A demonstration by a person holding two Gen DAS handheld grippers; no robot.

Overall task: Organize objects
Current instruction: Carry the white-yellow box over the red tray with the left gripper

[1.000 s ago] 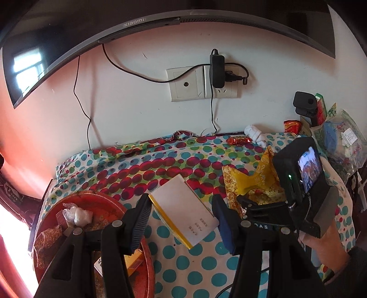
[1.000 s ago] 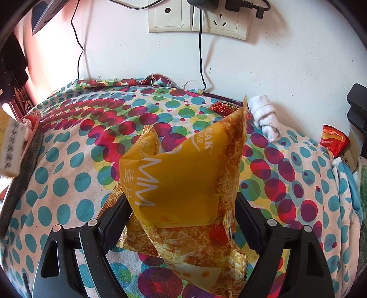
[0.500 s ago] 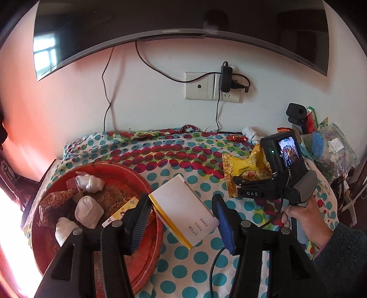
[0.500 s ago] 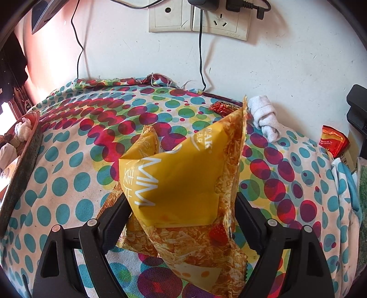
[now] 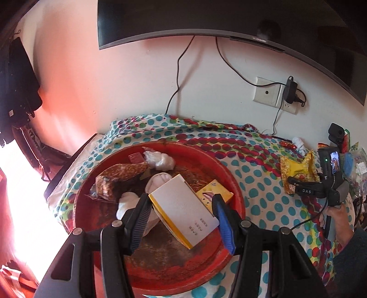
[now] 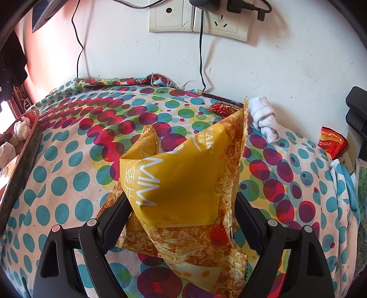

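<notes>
The white box (image 5: 183, 206), judged light and stiff, is pinched across its flat edges by the left tongs (image 5: 181, 220) above the red tray (image 5: 236, 197). The soft, crushable snack bag (image 6: 183, 183) is pinched at its lower sides by the right tongs (image 6: 181, 217) over the bench (image 6: 68, 172).

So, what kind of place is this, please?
Probably a room in a home: a wall-mounted television, a wall socket with chargers, and a polka-dot tablecloth carrying snacks.

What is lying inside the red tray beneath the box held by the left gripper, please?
Inside the red tray: a brown patterned packet, white rolled socks, a clear plastic wad and a yellow box. The held white box hides whatever lies directly beneath it.
</notes>
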